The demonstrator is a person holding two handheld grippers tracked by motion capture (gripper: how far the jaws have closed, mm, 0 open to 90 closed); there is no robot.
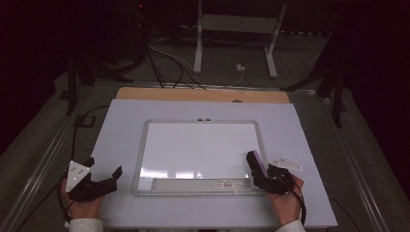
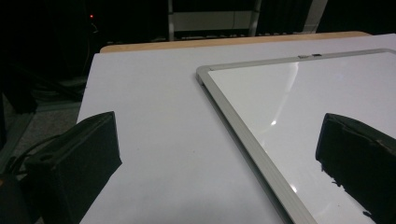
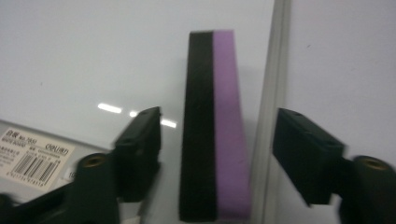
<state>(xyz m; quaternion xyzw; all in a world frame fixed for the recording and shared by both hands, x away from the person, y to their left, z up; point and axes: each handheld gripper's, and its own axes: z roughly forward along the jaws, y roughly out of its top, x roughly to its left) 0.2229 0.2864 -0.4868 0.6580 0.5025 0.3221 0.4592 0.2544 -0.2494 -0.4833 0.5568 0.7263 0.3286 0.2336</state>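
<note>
Right tongs (image 3: 217, 154) spread wide astride the black-and-purple eraser (image 3: 215, 126) standing on the whiteboard's (image 1: 203, 145) near-right edge, not clamped yet, next closing squarely; left tongs (image 1: 104, 171) open, empty, left on bench (image 1: 309, 125).

Black-and-purple eraser (image 3: 215, 126) on edge at whiteboard's (image 1: 193, 145) right frame, blank whiteboard flat.
</note>
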